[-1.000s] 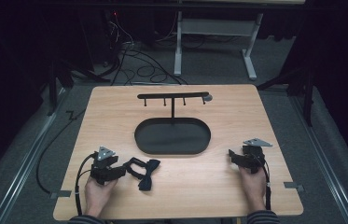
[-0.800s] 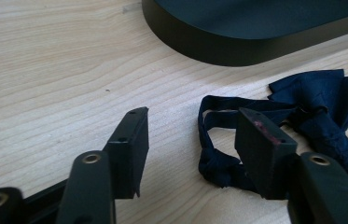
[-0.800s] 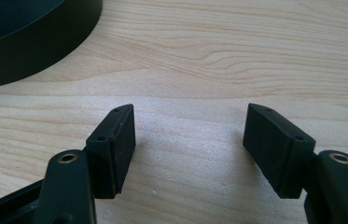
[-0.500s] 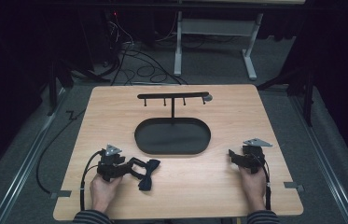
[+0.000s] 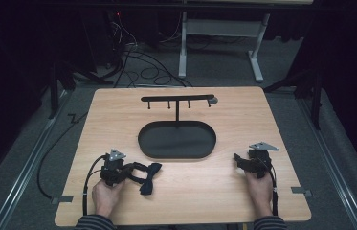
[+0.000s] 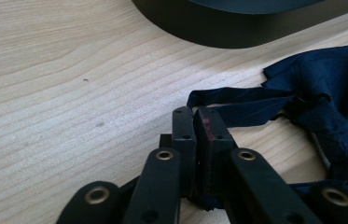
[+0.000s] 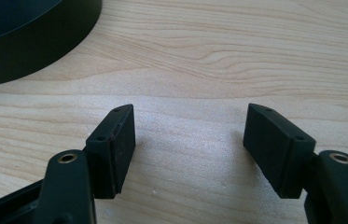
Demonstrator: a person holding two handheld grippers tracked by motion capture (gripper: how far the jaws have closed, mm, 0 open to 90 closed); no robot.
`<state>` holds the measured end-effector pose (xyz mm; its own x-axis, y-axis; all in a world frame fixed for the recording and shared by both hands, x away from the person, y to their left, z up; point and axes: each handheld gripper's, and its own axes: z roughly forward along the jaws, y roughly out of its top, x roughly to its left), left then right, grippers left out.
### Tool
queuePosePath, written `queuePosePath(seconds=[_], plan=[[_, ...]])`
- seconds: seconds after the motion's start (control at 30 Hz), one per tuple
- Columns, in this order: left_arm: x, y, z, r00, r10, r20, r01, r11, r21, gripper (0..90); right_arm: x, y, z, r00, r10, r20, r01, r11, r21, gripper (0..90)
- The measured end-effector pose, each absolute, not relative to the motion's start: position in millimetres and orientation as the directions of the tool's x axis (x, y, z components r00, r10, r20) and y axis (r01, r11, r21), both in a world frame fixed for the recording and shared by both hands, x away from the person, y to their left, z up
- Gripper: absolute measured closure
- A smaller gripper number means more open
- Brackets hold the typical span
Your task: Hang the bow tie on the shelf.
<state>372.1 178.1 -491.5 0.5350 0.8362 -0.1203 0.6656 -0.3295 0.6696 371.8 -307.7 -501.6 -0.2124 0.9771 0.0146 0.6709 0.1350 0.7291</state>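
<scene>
Bow tie strap pinched by left gripper | oval tray beside; right gripper gaping

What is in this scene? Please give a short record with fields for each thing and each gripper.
table: light wooden top
stand: black T-shaped rack with small hooks, rising from an oval black tray, mid-table
bow tie: dark bow tie lying on the table, in front of the tray to the left
left gripper: jaws shut on the bow tie strap
right gripper: jaws open, nothing between them, low over bare wood
</scene>
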Motion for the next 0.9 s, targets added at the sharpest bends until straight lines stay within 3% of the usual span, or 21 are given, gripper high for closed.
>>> queuePosePath(seconds=[0.9], plan=[[365, 171, -434, 0.641, 0.762, -0.090, 0.534, -0.359, 0.766, 88.3, 372, -308, -502, -0.215, 0.976, 0.022, 0.669, 0.131, 0.732, 35.4]])
